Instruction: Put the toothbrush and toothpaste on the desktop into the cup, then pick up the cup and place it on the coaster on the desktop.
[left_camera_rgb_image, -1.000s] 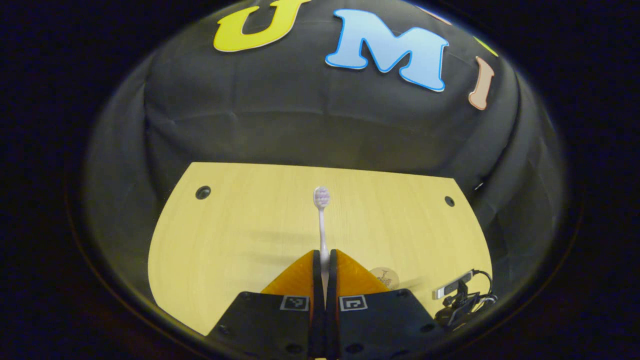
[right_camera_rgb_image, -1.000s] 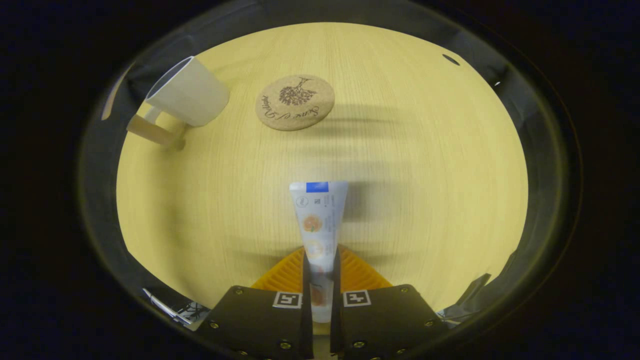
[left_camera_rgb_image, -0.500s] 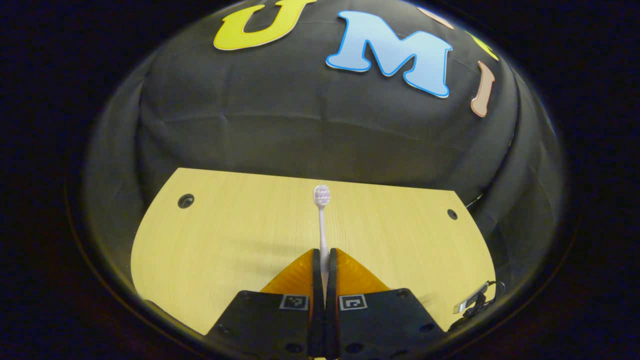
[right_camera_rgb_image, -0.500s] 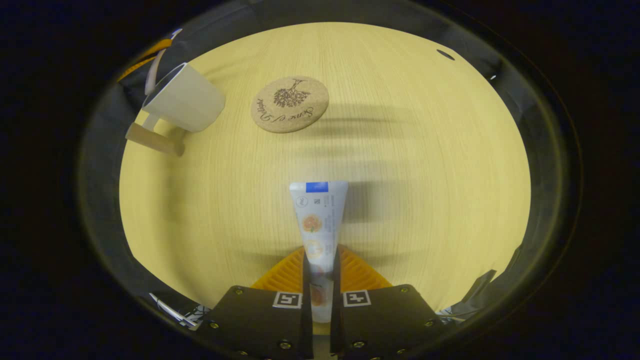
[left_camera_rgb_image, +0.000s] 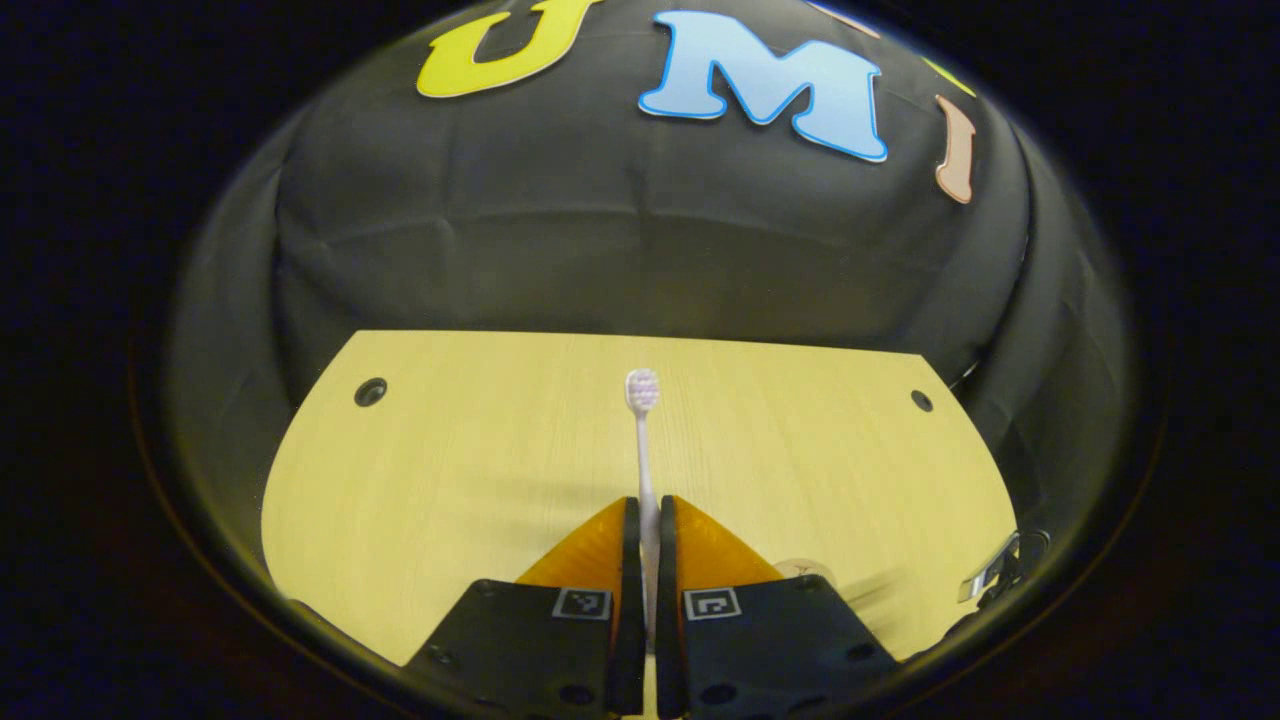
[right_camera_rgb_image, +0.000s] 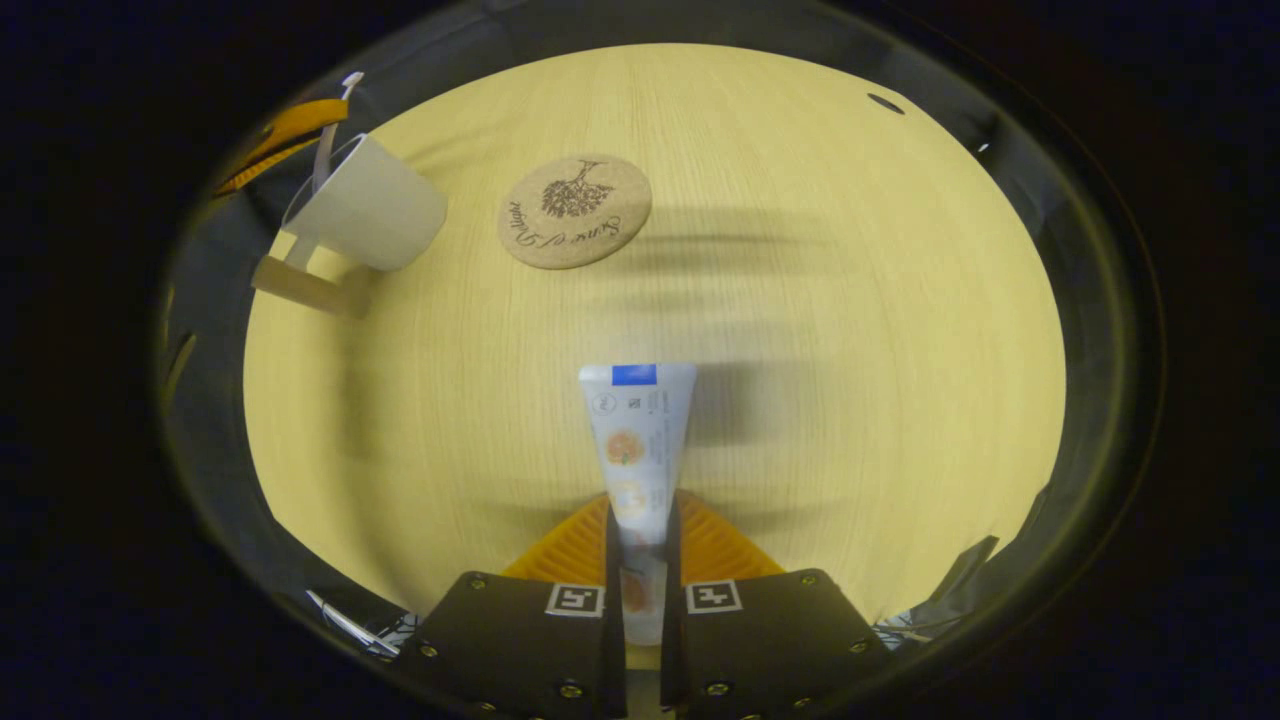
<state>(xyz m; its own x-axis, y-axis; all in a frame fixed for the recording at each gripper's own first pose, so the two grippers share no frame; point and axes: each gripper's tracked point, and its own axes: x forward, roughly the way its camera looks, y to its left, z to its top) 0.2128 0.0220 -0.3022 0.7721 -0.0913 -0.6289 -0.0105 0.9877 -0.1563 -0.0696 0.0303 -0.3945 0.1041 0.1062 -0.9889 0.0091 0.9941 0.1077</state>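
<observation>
My left hand-held gripper (left_camera_rgb_image: 641, 520) is clamped on the handle of the toothbrush (left_camera_rgb_image: 642, 440), bristle head pointing away from me above the bench (left_camera_rgb_image: 450, 470). My right hand-held gripper (right_camera_rgb_image: 640, 520) pinches the toothpaste tube (right_camera_rgb_image: 636, 430) near its lower part, the flat crimped end forward, held above the middle of the bench. So both pick-ups look done, and neither item is in the cup yet.

In the right gripper view the white cup (right_camera_rgb_image: 372, 205) with its pale wooden handle stands near the bench's far-left corner. At its rim I can see the other gripper with the toothbrush stem close to the opening, but I cannot tell whether the stem is already over the mouth. The cup's inside is turned away from me, so I cannot tell what it holds. The round cork coaster (right_camera_rgb_image: 574, 211) lies bare just beside the cup, apart from it.

Left to do, as I judge it: drop in the brush, then the tube, then carry the cup onto the coaster.
</observation>
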